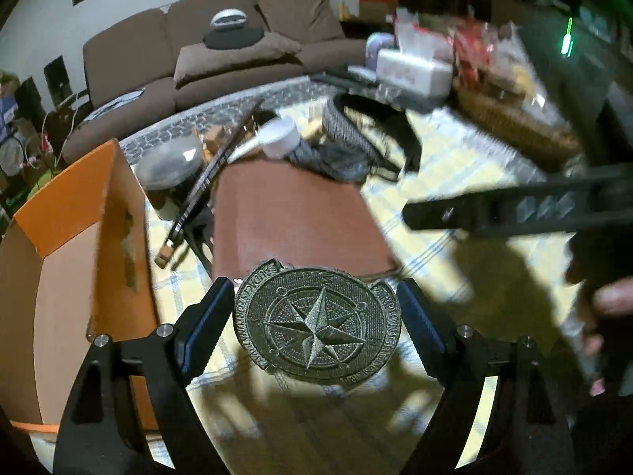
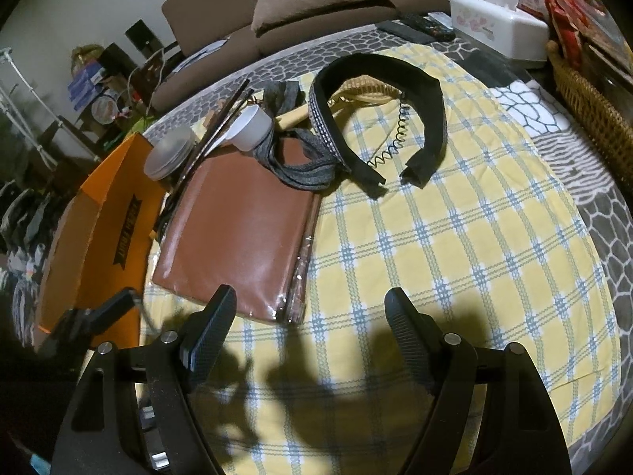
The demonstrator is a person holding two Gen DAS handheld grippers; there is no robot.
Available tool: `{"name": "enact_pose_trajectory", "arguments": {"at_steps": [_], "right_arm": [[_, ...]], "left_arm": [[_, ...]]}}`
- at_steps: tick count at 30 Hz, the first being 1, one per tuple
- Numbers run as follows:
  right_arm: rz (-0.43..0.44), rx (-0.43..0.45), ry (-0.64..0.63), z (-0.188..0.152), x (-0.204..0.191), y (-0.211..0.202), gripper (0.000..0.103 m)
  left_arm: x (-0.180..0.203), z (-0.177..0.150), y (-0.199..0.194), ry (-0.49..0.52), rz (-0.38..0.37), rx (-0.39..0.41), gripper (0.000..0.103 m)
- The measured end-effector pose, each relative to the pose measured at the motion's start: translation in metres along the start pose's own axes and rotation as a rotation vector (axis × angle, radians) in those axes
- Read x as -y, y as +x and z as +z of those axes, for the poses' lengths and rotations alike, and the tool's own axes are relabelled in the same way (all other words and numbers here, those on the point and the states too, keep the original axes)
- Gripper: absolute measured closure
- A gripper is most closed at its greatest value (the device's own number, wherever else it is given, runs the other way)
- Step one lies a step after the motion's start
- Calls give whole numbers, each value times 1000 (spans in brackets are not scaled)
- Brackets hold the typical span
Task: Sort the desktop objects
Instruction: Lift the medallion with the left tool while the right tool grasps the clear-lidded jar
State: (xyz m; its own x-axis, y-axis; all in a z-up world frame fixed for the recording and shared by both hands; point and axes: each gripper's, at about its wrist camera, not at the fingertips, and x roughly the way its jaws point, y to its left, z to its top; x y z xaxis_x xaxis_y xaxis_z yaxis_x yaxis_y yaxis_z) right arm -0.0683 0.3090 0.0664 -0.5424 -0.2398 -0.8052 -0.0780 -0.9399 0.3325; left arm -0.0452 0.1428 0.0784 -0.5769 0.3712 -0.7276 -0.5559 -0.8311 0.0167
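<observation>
At far left stands the orange box [image 1: 75, 213]. My left gripper [image 1: 316, 312] is clamped on the compass medallion [image 1: 318, 322], just near of the brown pouch [image 2: 241, 229]. My right gripper [image 2: 310, 324] hangs with jaws apart over the checked cloth [image 2: 455, 257], holding nothing.

Before me a table draped in a yellow-and-blue checked cloth [image 2: 455, 245] bears a brown leather-look notebook [image 2: 237, 229], a black padded headband [image 2: 379, 118] and an orange cardboard box [image 2: 107, 213].
</observation>
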Motion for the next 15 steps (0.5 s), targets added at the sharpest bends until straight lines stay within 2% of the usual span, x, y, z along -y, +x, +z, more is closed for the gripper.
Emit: {"name": "enact_pose_trajectory", "arguments": {"at_steps": [6,11,15], "right_arm": [[5,26,-15,2,-4,-5,24],[23,37,-51,4,-16,-3,24],[33,22,-66,6,-29,4,24]], "left_arm": [[-21,20,-45,-71,-44,65,21],[-45,28,-76,-117,-46,105,21],[-68,32,-88,-138,-21,100,21]]}}
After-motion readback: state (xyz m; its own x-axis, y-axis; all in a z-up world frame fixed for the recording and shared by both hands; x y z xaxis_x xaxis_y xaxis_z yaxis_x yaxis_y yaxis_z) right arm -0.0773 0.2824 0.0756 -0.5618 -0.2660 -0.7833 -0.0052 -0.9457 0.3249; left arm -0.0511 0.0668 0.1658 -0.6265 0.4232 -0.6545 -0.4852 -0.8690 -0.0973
